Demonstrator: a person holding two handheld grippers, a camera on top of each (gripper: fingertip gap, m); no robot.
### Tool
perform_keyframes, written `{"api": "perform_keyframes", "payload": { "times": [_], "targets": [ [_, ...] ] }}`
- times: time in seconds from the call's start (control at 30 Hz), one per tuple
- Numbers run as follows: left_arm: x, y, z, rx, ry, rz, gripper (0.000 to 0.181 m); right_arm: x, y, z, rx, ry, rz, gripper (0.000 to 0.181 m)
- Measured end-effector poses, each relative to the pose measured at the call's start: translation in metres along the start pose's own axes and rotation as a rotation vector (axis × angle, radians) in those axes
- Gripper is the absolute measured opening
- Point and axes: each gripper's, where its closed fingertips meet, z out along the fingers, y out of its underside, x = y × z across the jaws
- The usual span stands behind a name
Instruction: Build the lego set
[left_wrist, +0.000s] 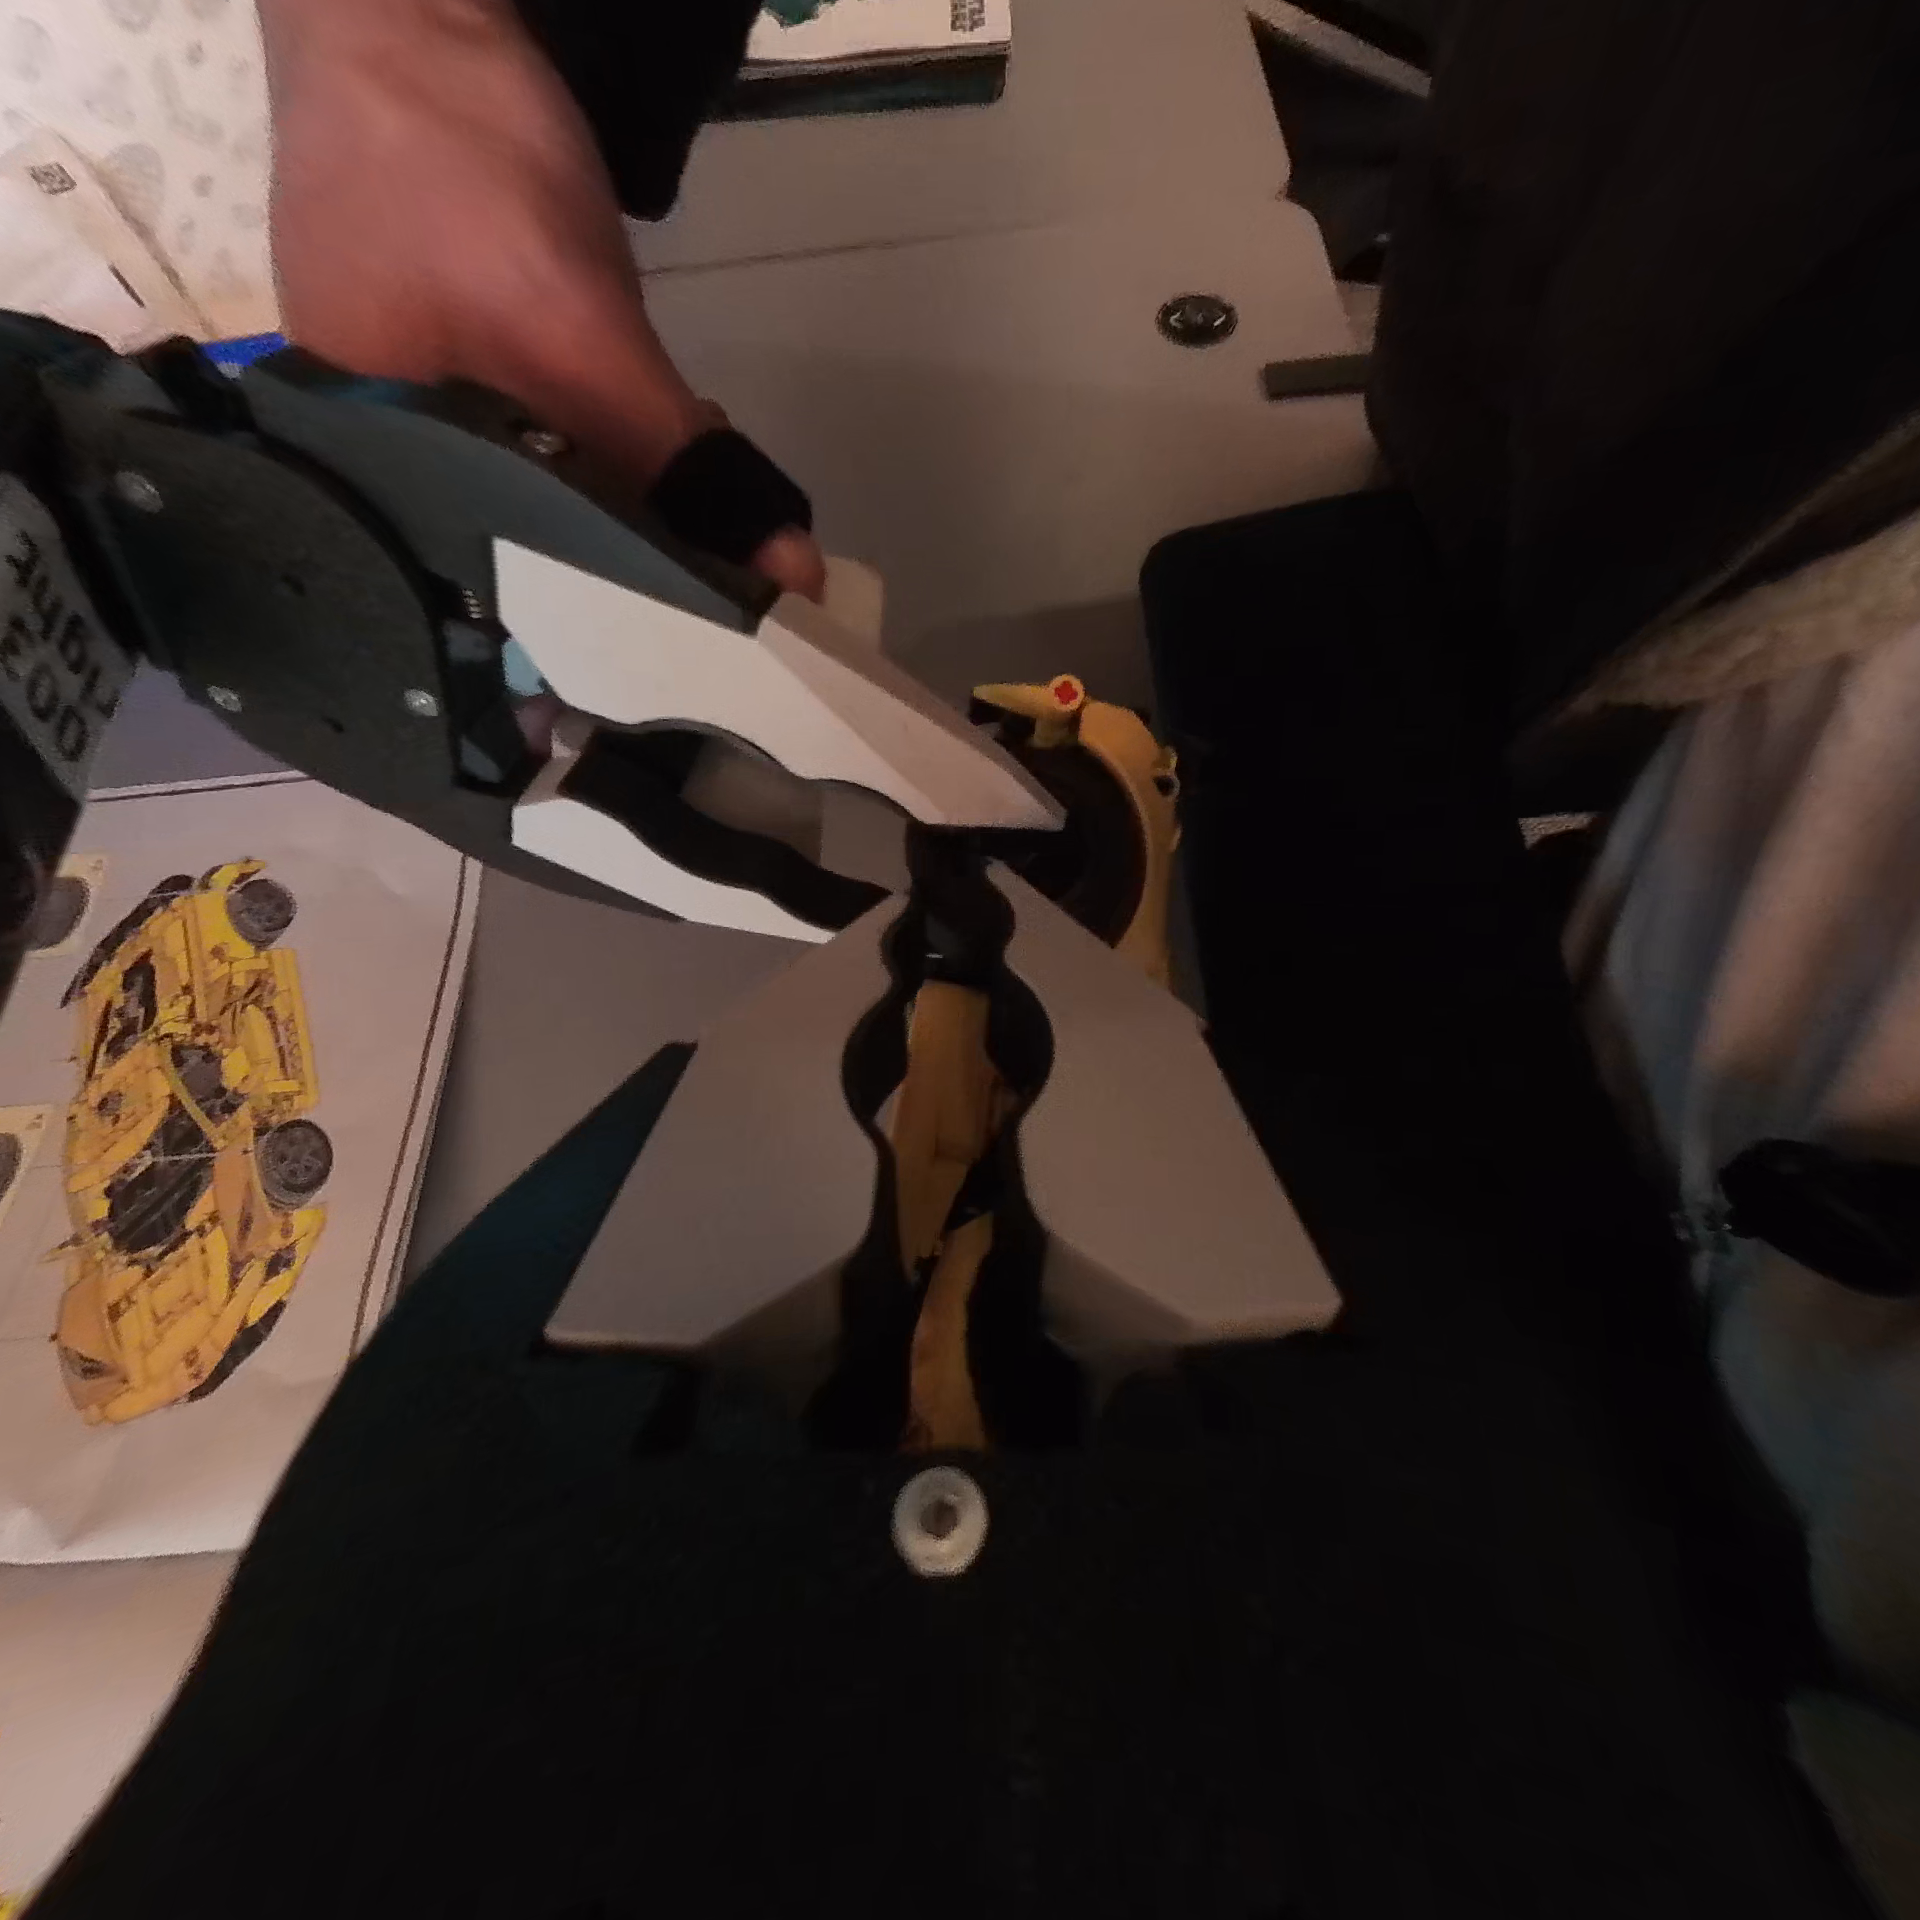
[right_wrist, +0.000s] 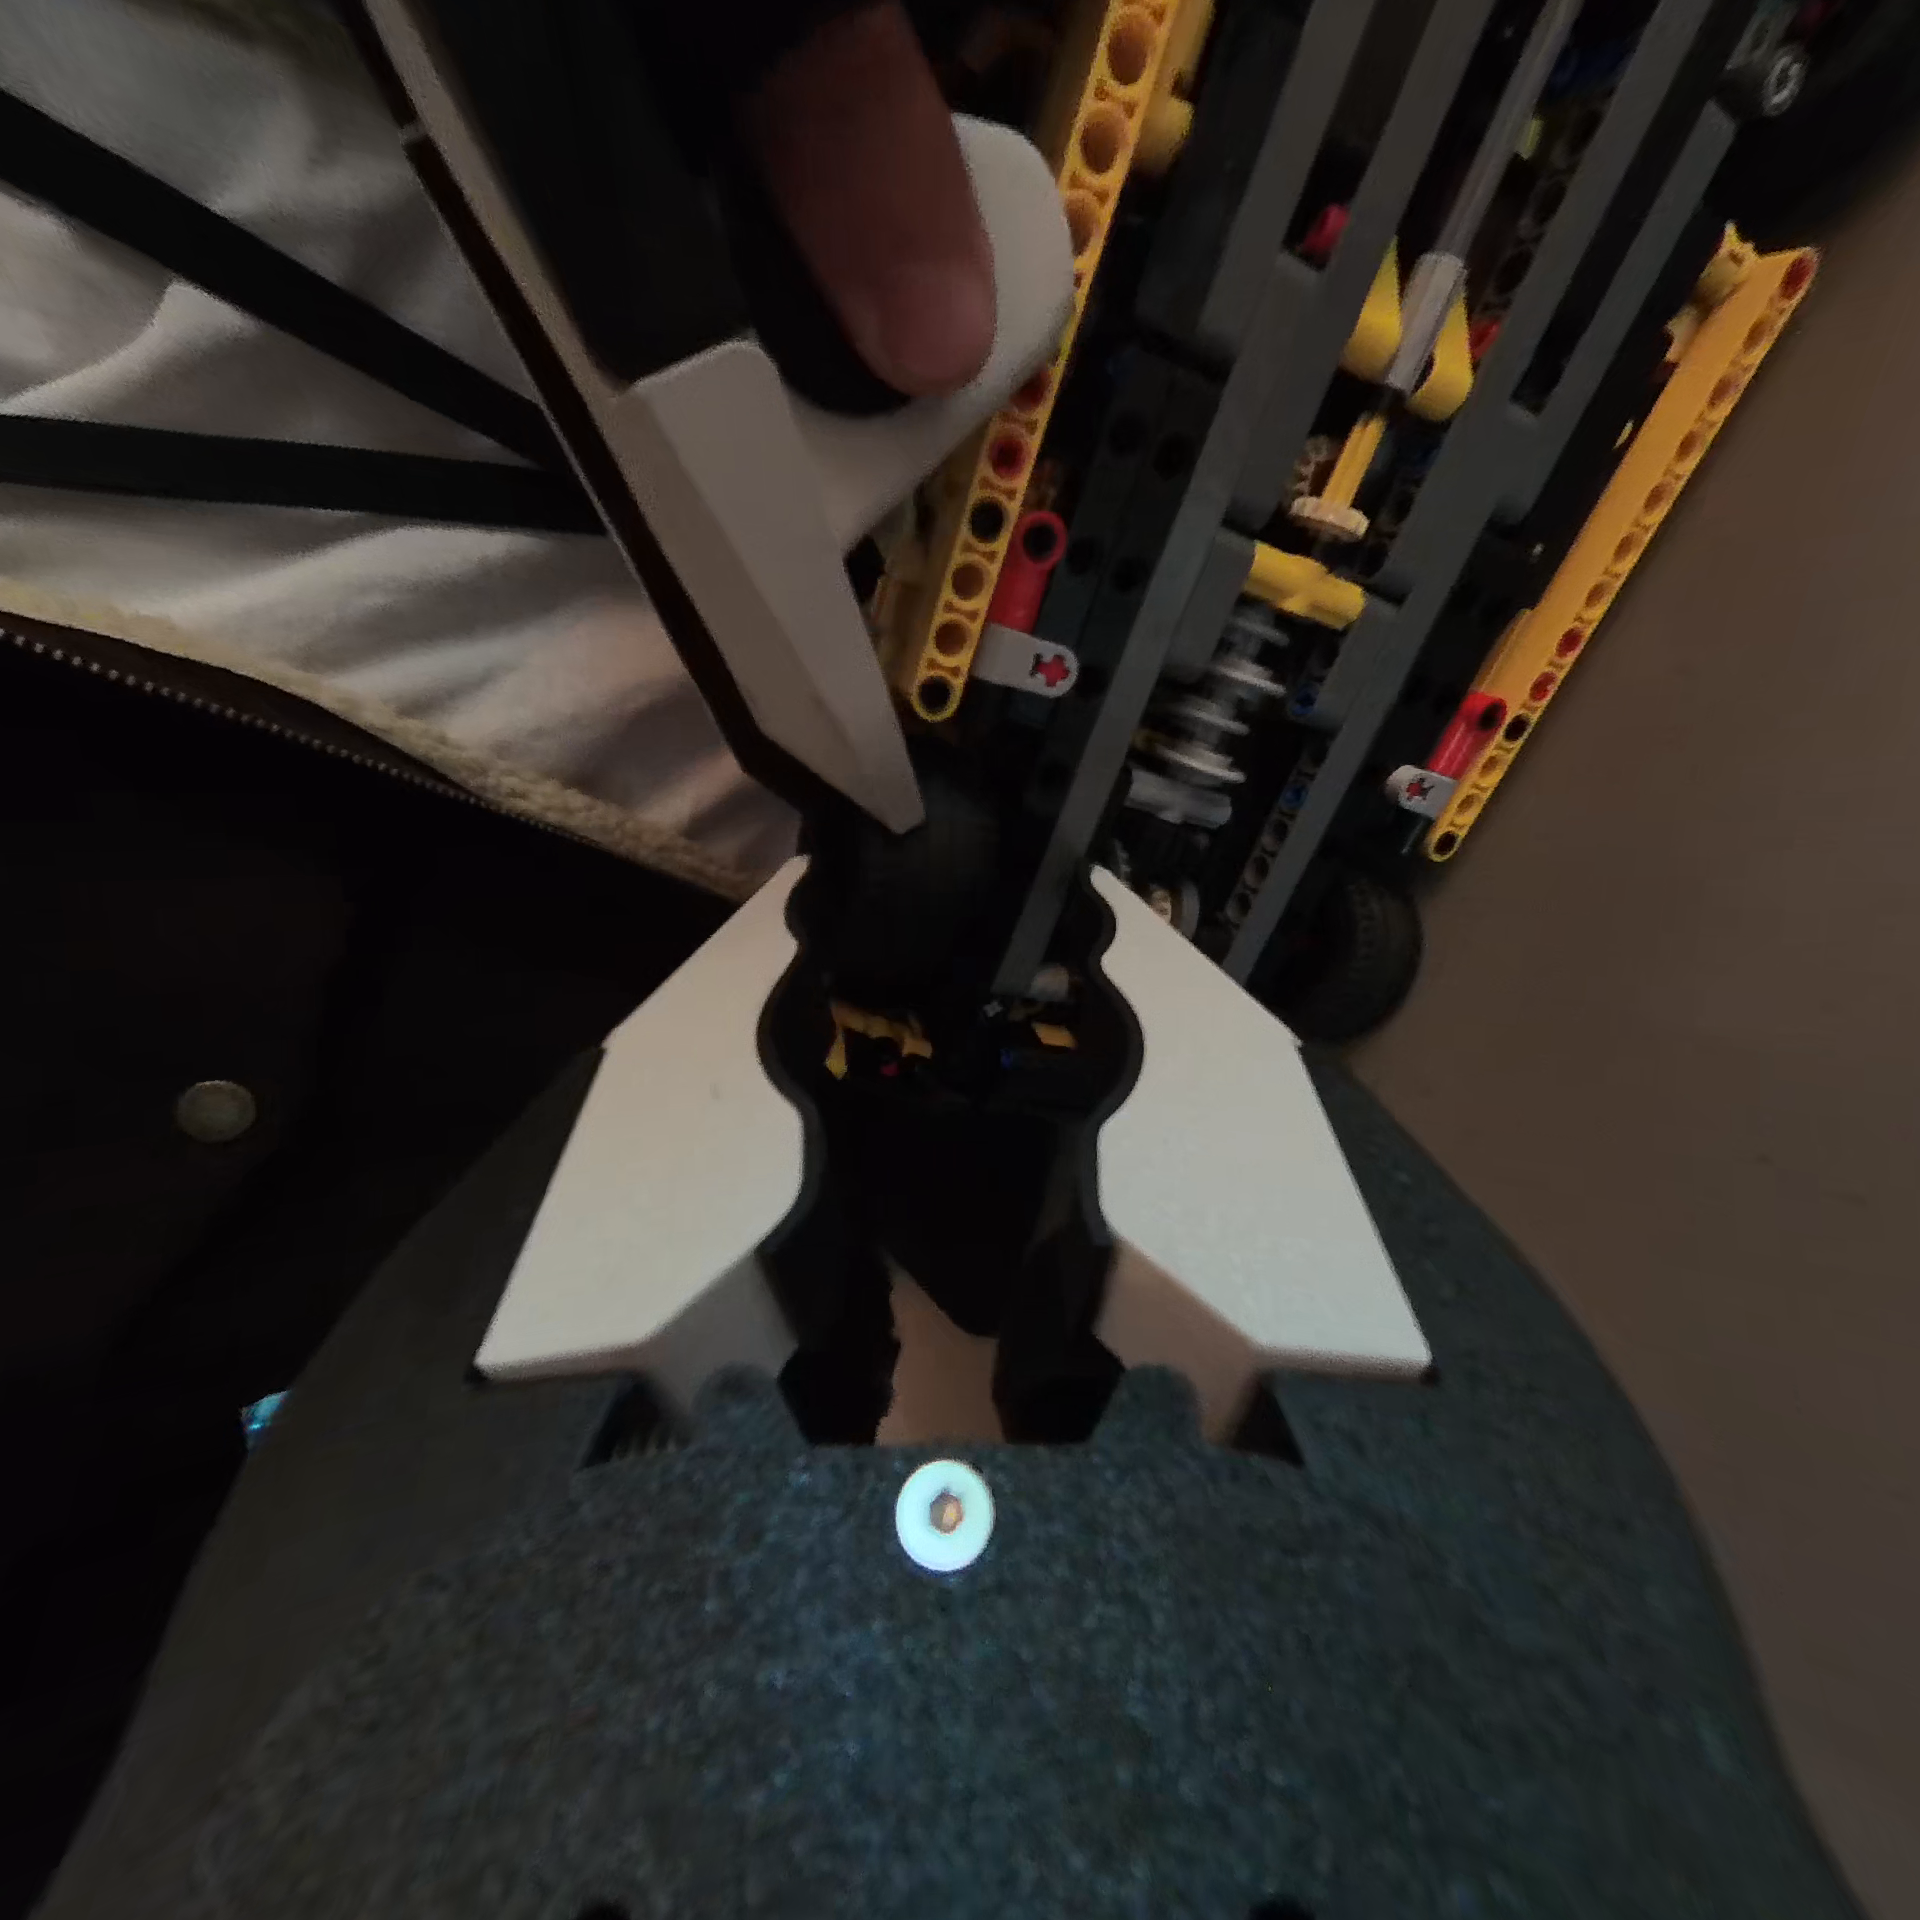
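On the left lies a paper sheet (left_wrist: 239, 1143) with a picture of a yellow car, flat on the grey table (left_wrist: 987, 416). Just right of it, the right gripper (left_wrist: 935, 862) reaches in from the left, with a bare hand (left_wrist: 447, 208) wrapped round its top and a thumb resting on its white finger. Its jaws are nearly together and their tips pinch at a small black part where the two tools meet, but I cannot tell for sure that it is gripped. In the middle, the left gripper (left_wrist: 951, 966) is clenched tight on the lego car (left_wrist: 1122, 821); a yellow and black bit of the model sits squeezed between its white fingers (left_wrist: 1143, 1143). In the right wrist view the car's underside (right_wrist: 1299, 468) shows, with long grey beams, yellow beams with holes, red pins and a spring, and a black wheel (right_wrist: 1361, 956) near the brown floor. The left gripper (right_wrist: 894, 821) pokes down there, touching another black wheel at the tips of the right gripper (right_wrist: 945, 914). To the right, a person's dark coat is close by, so there is little room on that side.
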Motion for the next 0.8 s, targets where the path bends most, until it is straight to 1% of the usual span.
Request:
{"api": "perform_keyframes", "payload": {
  "times": [0.13, 0.2, 0.3, 0.33, 0.37, 0.4, 0.43, 0.47, 0.5, 0.53, 0.57, 0.63, 0.67, 0.73, 0.8],
  "targets": [
    [0.001, 0.0, 0.0, 0.003, 0.004, 0.002, 0.009, 0.0, 0.0, 0.001, 0.01, -0.002, -0.014, 0.046],
    [0.0, 0.0, 0.0, 0.004, -0.002, 0.003, 0.009, 0.001, -0.001, 0.0, 0.023, -0.008, 0.011, 0.046],
    [-0.002, -0.001, -0.001, 0.012, -0.011, 0.003, 0.01, 0.001, -0.004, -0.006, 0.014, 0.04, 0.005, 0.046],
    [-0.001, -0.001, -0.001, 0.016, 0.0, 0.0, 0.01, -0.004, -0.01, -0.011, 0.054, 0.041, -0.02, 0.044],
    [-0.002, -0.001, -0.001, 0.015, -0.004, -0.003, 0.01, -0.008, -0.015, -0.017, 0.097, 0.047, -0.024, 0.046],
    [-0.002, -0.001, -0.001, 0.015, -0.011, 0.006, 0.011, -0.006, -0.015, -0.022, 0.106, 0.107, -0.033, 0.05],
    [-0.002, -0.001, -0.001, 0.014, -0.014, 0.01, 0.011, 0.0, -0.01, -0.027, 0.084, 0.215, -0.058, 0.053],
    [-0.002, -0.001, -0.001, 0.015, -0.009, 0.004, 0.01, -0.002, -0.006, -0.028, 0.064, 0.289, -0.097, 0.053],
    [-0.002, -0.001, -0.001, 0.017, -0.002, -0.006, 0.011, -0.012, -0.006, -0.025, 0.074, 0.307, -0.139, 0.057],
    [-0.002, -0.001, -0.001, 0.018, 0.003, -0.014, 0.011, -0.021, -0.008, -0.023, 0.107, 0.344, -0.159, 0.061],
    [-0.002, -0.001, -0.001, 0.019, 0.008, -0.019, 0.011, -0.02, -0.011, -0.025, 0.145, 0.437, -0.166, 0.057],
    [-0.003, -0.001, -0.001, 0.019, 0.01, -0.022, 0.012, -0.02, -0.015, -0.031, 0.254, 0.626, -0.174, 0.041],
    [-0.004, 0.0, -0.001, 0.018, 0.009, -0.022, 0.012, -0.018, -0.014, -0.034, 0.3, 0.734, -0.168, 0.037],
    [-0.004, 0.0, -0.001, 0.019, 0.012, -0.025, 0.011, -0.02, -0.017, -0.028, 0.417, 0.871, -0.172, 0.048],
    [-0.004, 0.0, -0.001, 0.019, 0.017, -0.032, 0.012, -0.015, -0.021, -0.027, 0.508, 1.016, -0.152, 0.056]
  ]
}}
